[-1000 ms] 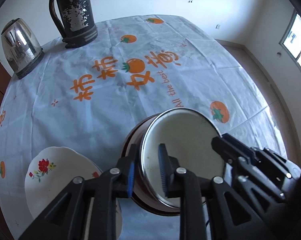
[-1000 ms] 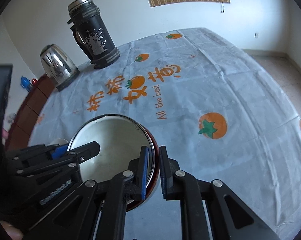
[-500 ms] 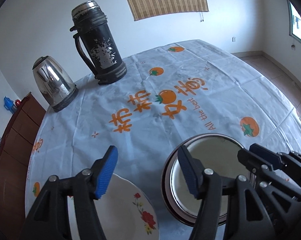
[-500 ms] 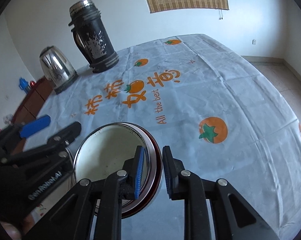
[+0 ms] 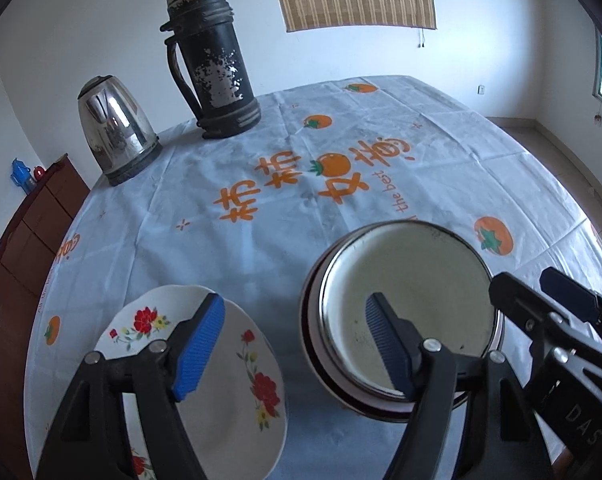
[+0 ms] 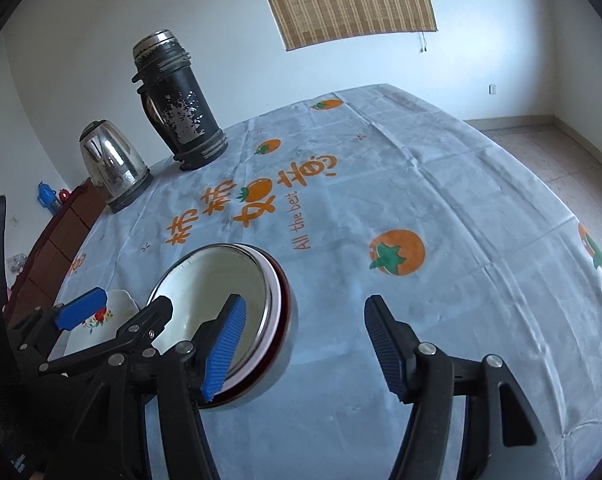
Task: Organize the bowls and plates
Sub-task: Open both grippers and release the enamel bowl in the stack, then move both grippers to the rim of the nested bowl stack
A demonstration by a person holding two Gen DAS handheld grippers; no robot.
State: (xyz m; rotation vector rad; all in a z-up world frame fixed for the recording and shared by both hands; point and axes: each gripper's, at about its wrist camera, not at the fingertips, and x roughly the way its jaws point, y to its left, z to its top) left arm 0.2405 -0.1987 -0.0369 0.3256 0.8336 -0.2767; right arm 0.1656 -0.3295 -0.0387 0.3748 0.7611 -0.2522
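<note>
Bowls [image 5: 405, 304], nested as a metal-rimmed one with a pale inside within a dark red one, are shown resting on the counter [image 5: 341, 216], near its front edge. A white plate [image 5: 237, 376] with red flowers is seen just to their left, apart from them, also flat on the cloth.

The left tool [image 5: 293, 344] is held above the gap between plate and bowls; its jaws are opening, one blue pad over the plate and the other over the bowl's inside. Nothing is gripped by it. The right tool [image 6: 305, 344] is likewise opening: its left pad is seen over the near right rim of the bowls [image 6: 229, 292], its right pad over bare cloth, and the rim is no longer pressed between them, as far as can be judged. In the right wrist view the plate [image 6: 105, 320] is partly hidden behind the left tool [image 6: 113, 312].

At the far left of the counter a worn black thermos flask [image 5: 213, 68] and a steel kettle [image 5: 113, 132] are stood upright, side by side. The cloth is printed with orange fruit and lettering.
</note>
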